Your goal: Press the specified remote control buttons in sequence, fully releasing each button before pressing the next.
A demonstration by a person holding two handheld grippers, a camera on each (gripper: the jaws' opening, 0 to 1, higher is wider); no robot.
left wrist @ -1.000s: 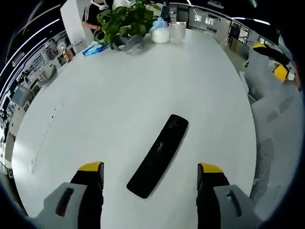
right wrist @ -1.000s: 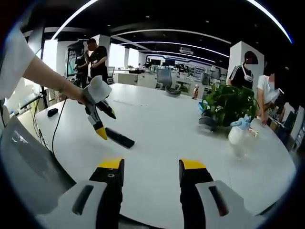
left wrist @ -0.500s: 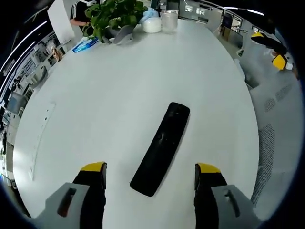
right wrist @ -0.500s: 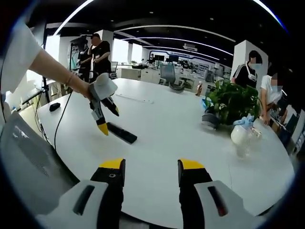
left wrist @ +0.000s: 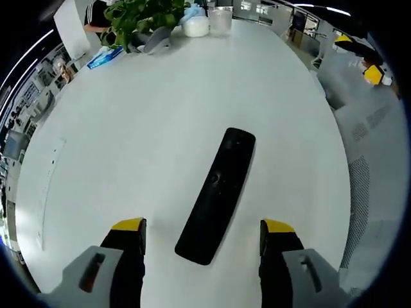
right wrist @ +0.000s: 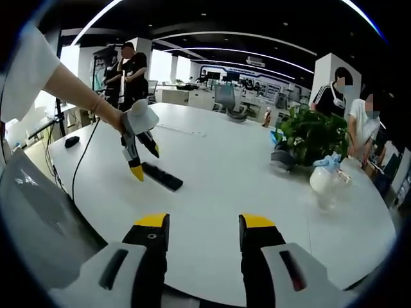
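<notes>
Remote control (left wrist: 218,192), black and slim, lies flat on the white table (left wrist: 141,135), directly ahead of the left hand-held gripper (left wrist: 200,226) and between the lines of its two yellow-tipped jaws, its near end level with the jaw tips and its far end angled away to the right in the left gripper view. The jaws stand wide apart, holding nothing and touching neither the remote control nor the table. In the right gripper view the same remote control (right wrist: 162,176) lies on the table (right wrist: 257,186) well beyond the right hand-held gripper (right wrist: 196,223), whose jaws are also spread, empty and clear of the surface. There the left hand-held gripper (right wrist: 144,160) is held by a person's hand (right wrist: 117,119) just above the near end of the remote control, jaws pointing down and apart; whether a tip touches it cannot be told. The table surface around the remote control is bare. At the far end of the table stand a potted plant (left wrist: 138,16), a blue packet (left wrist: 103,58), a white rounded container (left wrist: 196,25) and a clear cup (left wrist: 220,19). A small black object (right wrist: 72,141) lies at the table's left edge in the right gripper view. A grey mesh chair (left wrist: 369,160) stands beside the table. Several people (right wrist: 131,74) stand in the office beyond.
</notes>
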